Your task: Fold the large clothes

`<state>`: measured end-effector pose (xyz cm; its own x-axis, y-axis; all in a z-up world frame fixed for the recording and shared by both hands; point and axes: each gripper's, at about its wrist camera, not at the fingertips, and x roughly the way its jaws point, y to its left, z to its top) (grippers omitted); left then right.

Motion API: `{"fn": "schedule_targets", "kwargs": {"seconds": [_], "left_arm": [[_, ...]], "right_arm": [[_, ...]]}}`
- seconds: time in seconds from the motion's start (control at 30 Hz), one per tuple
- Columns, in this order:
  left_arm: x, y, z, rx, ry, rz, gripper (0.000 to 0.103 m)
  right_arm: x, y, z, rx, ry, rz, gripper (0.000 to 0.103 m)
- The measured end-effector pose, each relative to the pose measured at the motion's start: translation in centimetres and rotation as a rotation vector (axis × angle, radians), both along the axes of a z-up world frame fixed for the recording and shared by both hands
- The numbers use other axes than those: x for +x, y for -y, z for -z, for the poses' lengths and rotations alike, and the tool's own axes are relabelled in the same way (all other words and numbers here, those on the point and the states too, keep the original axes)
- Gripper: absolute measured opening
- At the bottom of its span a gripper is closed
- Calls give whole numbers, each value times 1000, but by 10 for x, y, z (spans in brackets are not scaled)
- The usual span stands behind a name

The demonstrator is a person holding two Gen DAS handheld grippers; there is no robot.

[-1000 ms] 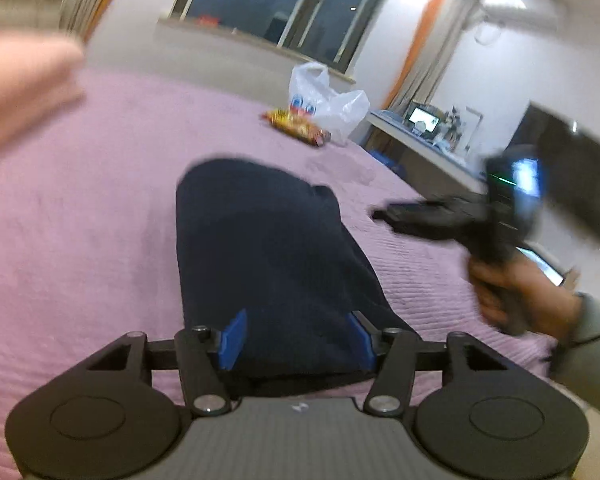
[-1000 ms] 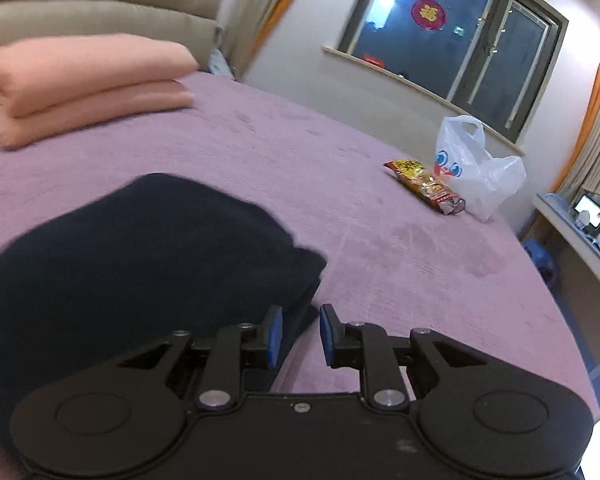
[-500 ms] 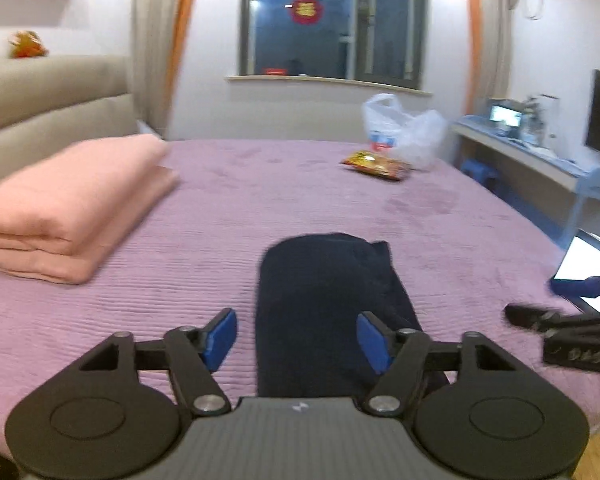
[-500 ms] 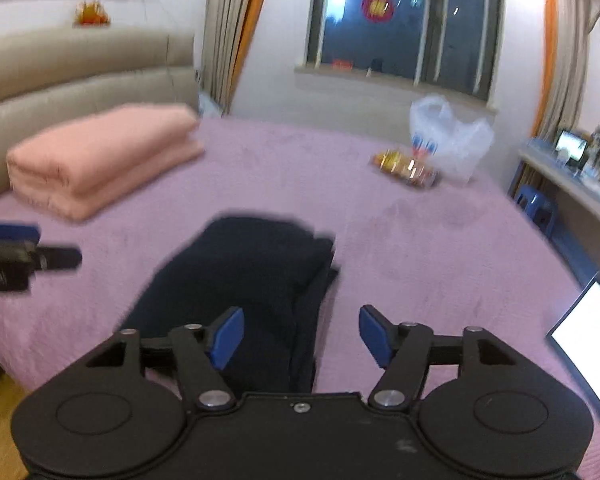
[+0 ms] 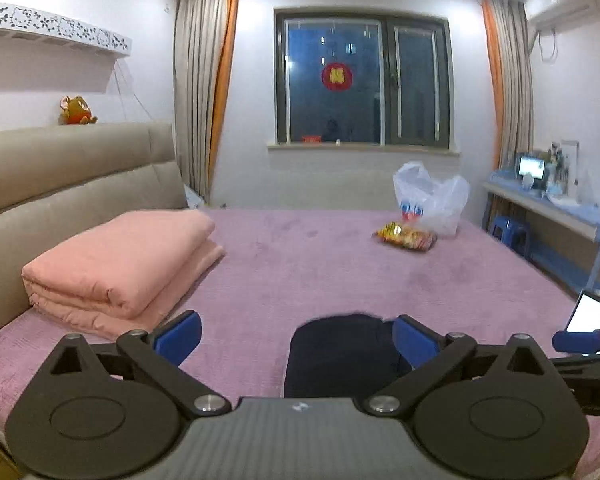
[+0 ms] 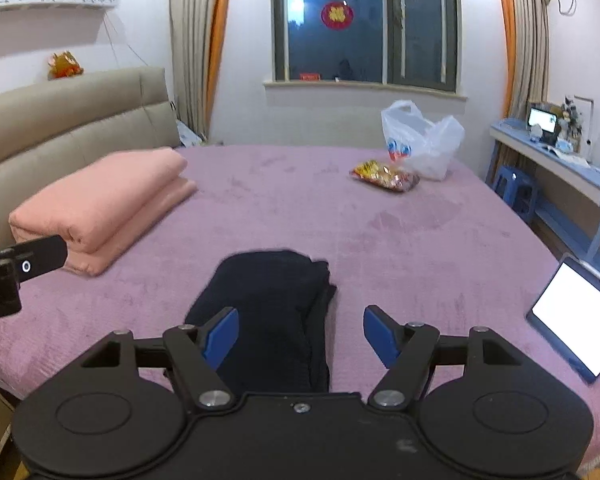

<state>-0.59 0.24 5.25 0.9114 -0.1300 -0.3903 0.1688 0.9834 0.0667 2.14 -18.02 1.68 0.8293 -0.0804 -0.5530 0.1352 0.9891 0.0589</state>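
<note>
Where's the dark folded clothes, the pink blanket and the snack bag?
dark folded garment (image 6: 268, 312), right wrist view, middle of its top.
pink folded blanket (image 5: 120, 256), left wrist view, top layer.
snack packet (image 6: 384, 176), right wrist view, its middle.

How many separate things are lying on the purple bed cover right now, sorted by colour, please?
Dark navy: 1, the folded garment
Pink: 1, the folded quilt
White: 1, the plastic bag
Yellow and red: 1, the snack packet
White-lit screen: 1, the tablet
Total: 5
</note>
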Motion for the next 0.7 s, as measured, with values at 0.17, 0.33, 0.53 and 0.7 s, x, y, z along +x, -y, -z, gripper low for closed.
{"fn": "schedule_targets", "kwargs": {"seconds": [0.17, 0.33, 0.53, 0.7], "left_arm": [[12, 1, 27, 4, -93, 19, 103], [16, 3, 36, 29, -110, 14, 103], [19, 2, 41, 19, -131, 3, 103], [24, 0, 43, 28, -152, -20, 103]], "right_arm": [[5, 3, 17, 24, -68, 4, 82], [4, 3, 20, 35, -79, -1, 82], [7, 6, 22, 41, -100, 4, 82], [6, 7, 22, 47, -102, 1, 82]]}}
